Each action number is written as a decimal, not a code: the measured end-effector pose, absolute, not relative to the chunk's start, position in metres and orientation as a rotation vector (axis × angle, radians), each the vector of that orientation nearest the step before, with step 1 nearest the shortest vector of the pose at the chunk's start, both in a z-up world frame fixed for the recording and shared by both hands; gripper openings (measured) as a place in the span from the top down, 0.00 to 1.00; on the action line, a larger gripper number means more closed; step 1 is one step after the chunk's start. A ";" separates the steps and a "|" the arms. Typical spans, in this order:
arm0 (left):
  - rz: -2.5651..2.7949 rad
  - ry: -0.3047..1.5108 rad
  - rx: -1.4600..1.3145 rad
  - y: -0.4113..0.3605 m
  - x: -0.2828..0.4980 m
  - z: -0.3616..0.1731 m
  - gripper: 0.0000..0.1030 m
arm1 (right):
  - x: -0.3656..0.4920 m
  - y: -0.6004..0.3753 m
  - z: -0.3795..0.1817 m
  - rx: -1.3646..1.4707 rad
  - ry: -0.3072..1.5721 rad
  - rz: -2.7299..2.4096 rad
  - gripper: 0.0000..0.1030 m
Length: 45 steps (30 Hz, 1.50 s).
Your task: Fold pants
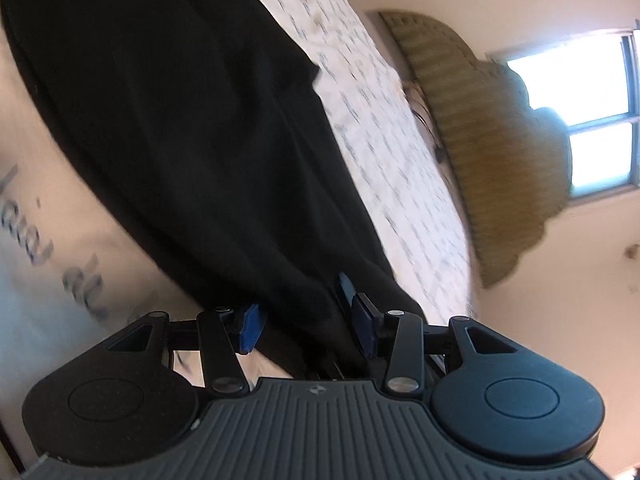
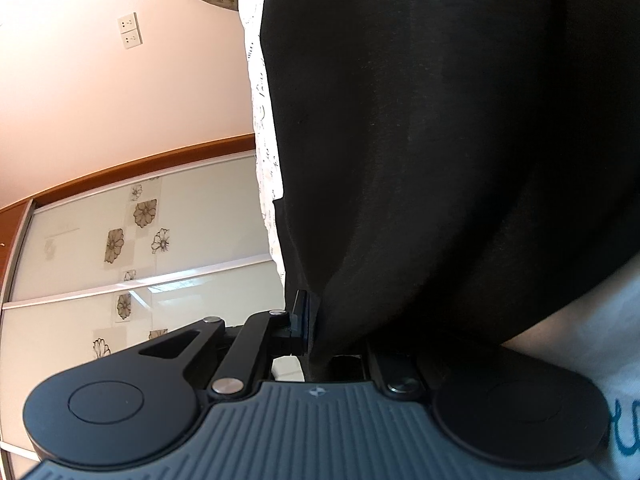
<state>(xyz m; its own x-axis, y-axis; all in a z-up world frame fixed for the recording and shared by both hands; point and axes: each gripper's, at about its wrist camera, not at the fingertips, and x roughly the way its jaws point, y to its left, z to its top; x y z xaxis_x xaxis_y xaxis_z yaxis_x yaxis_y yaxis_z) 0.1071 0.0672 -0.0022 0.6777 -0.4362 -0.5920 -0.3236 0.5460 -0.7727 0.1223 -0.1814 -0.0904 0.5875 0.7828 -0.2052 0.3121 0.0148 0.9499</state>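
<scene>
The black pants stretch from my left gripper out across a white printed bed sheet. The left gripper's blue pads stand partly apart with a thick bunch of black cloth between them. In the right wrist view the pants fill most of the frame. My right gripper is shut on a fold of the cloth; only its left finger shows, the other is hidden under the fabric.
An olive padded headboard and a bright window lie beyond the bed. A wardrobe with flower-printed sliding doors and a wall socket show left of the right gripper. A person's white printed shirt is close by.
</scene>
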 end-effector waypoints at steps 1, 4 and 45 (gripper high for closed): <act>-0.046 0.854 -1.010 0.068 0.109 -0.004 0.52 | 0.120 -0.182 -0.091 1.570 0.947 0.470 0.93; -0.016 0.834 -0.946 0.066 0.110 -0.010 0.64 | 0.115 -0.181 -0.089 1.567 0.931 0.475 0.91; -0.053 0.842 -0.957 0.075 0.108 -0.031 0.86 | -0.005 -0.436 -0.054 1.480 0.277 -0.153 0.68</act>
<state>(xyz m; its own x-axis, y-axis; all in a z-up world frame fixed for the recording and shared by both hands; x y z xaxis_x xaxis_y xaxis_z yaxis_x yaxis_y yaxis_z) 0.1083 0.0748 -0.0305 0.6901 -0.3909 -0.6090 -0.3109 0.5998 -0.7373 -0.0052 -0.4360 -0.0543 0.9588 0.0681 -0.2758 0.2694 0.0893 0.9589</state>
